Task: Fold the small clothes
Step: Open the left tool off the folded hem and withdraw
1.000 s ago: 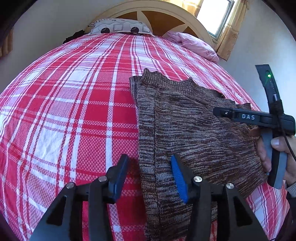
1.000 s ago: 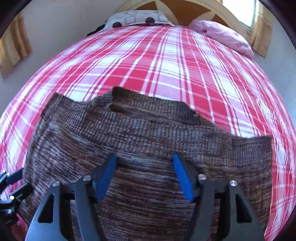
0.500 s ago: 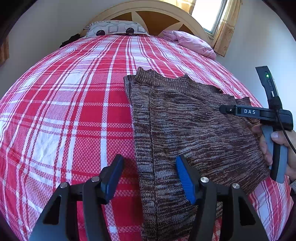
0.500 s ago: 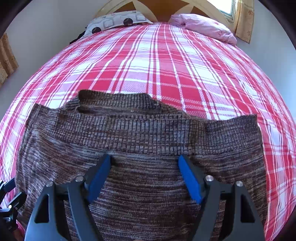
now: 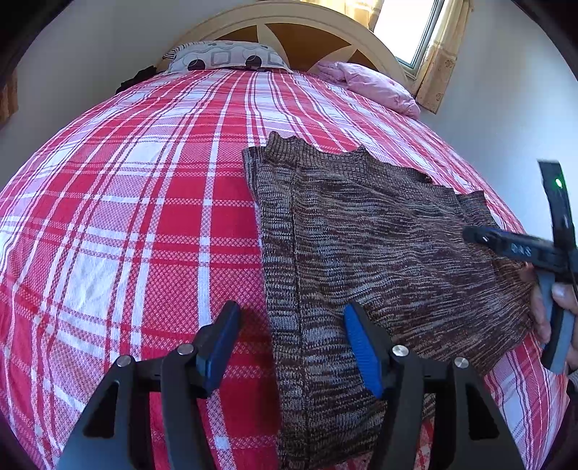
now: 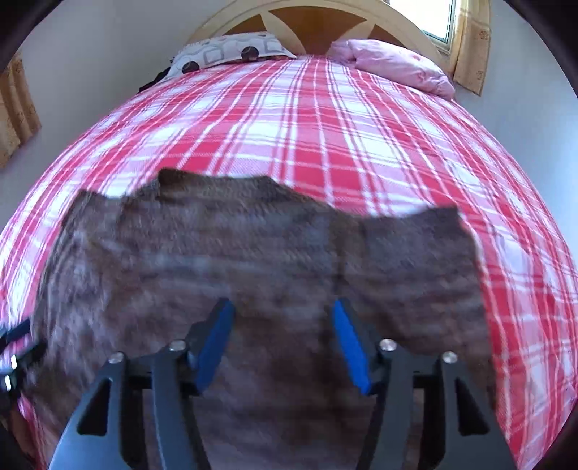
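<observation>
Left claw [image 5: 292,347] stands with its blue-padded jaws apart at the bottom of its own view, nothing pinched between them; the left pad hangs over the red and white plaid bedspread [image 5: 144,217] and the right pad over the near left edge of the brown knit sweater [image 5: 361,253]. That sweater lies flat on the bed, running from the lower centre of the left wrist view up toward the right, with a narrow strip folded along its left side. Right claw [image 6: 281,340] has just been narrowing its jaws, yet they are apart too, poised over the middle of the blurred sweater [image 6: 271,253] with no cloth caught between the pads. In the left wrist view that right claw's black body shows at the right edge, a green light on it, gripped by a hand [image 5: 549,307] at the sweater's right border. At the top of both views sit a patterned pillow [image 5: 224,56] and a pink pillow [image 5: 372,86] against the arched headboard [image 5: 307,32], with a curtained window [image 5: 408,29] in the upper right.
</observation>
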The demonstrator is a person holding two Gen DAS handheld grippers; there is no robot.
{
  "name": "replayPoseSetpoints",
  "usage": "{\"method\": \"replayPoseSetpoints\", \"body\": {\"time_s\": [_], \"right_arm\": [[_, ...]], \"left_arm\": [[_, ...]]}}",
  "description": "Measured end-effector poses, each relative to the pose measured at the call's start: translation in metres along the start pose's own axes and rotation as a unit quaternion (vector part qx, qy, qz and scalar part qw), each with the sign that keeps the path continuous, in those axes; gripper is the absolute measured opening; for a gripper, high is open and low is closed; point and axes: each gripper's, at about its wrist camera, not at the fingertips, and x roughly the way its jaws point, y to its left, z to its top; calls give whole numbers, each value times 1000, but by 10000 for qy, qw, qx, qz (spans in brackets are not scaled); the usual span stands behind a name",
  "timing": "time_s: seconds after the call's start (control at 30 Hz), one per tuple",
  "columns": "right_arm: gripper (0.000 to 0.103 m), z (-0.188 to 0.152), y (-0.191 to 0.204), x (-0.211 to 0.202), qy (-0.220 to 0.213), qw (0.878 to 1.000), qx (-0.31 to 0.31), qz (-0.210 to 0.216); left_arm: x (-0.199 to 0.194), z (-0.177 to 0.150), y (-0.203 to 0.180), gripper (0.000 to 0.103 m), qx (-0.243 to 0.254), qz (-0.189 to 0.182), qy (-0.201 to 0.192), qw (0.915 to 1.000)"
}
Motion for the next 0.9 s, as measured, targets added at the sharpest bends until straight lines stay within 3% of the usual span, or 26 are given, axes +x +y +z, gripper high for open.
{"method": "replayPoseSetpoints", "body": {"time_s": [0.23,0.33,0.47,0.7,0.8,0.9], "right_arm": [[50,-40,-71,-12,46,9984,561,0],[48,-38,-69,-12,-32,9992,363,-168],[48,-30,-74,-4,-9,9980,566,-271],[49,-14,-77,-5,169,9968,595,-506],[56,-23,-54,-29,-273,9982,131,-522],[55,-35,-32,-25,-240,9987,-171,-411]], "left_arm": [[-6,-6,-2,63,46,85,6,10000],[-6,-9,-9,69,222,223,108,9994],[-12,-20,-21,72,566,498,159,9970],[-23,-21,-10,73,341,448,188,9982],[-45,-20,-1,73,203,271,-144,9993],[-56,-13,4,73,146,138,-365,9991]]}}
